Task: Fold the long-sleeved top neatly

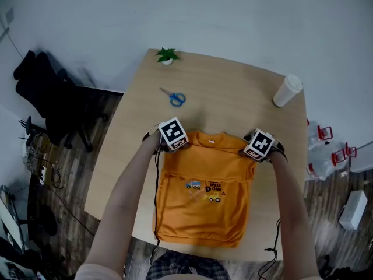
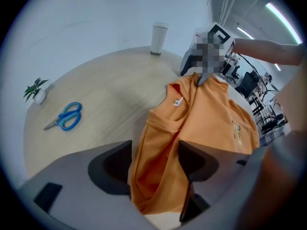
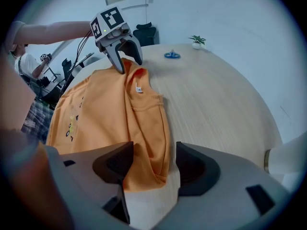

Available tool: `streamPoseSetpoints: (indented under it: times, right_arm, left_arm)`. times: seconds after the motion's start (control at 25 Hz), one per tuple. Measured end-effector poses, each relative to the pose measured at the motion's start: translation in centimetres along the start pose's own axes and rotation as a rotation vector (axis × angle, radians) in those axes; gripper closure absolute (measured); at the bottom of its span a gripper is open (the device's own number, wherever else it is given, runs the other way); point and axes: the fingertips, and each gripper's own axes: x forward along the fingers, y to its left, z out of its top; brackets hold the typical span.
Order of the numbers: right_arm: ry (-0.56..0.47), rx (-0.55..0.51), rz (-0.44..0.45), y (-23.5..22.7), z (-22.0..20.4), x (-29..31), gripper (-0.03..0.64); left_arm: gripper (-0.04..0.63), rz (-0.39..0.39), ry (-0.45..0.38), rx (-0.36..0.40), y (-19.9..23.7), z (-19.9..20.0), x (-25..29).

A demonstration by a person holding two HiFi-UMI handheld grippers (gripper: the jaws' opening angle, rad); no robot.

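Note:
An orange long-sleeved top [image 1: 204, 197] with a small printed picture lies flat on the wooden table [image 1: 233, 92], sleeves tucked in, collar toward the far side. My left gripper [image 1: 166, 147] points down at its left shoulder. In the left gripper view the jaws [image 2: 156, 164] stand apart with a fold of orange cloth [image 2: 158, 176] between them, not pinched. My right gripper [image 1: 254, 155] points down at the right shoulder. Its jaws [image 3: 151, 164] are also apart around the cloth edge [image 3: 148, 152], with bare table showing beside one pad.
Blue-handled scissors [image 1: 173, 97] lie beyond the collar, a small potted plant [image 1: 167, 55] stands at the far edge, and a white paper cup [image 1: 287, 90] at the far right. A black chair [image 1: 46, 98] stands left of the table. Cables hang from both grippers.

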Motion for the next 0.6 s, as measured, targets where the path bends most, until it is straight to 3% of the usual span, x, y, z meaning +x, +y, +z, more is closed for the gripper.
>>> streamPoseSetpoints:
  times: [0.36, 0.6]
  right_arm:
    - [-0.005, 0.051, 0.038, 0.1, -0.3, 0.5, 0.351]
    - [-0.01, 0.033, 0.051, 0.9, 0.0, 0.3, 0.414]
  left_arm:
    - [0.387, -0.089, -0.016, -0.006, -1.2, 0.1, 0.4]
    - [0.462, -0.123, -0.005, 0.029, -2.3, 0.1, 0.3]
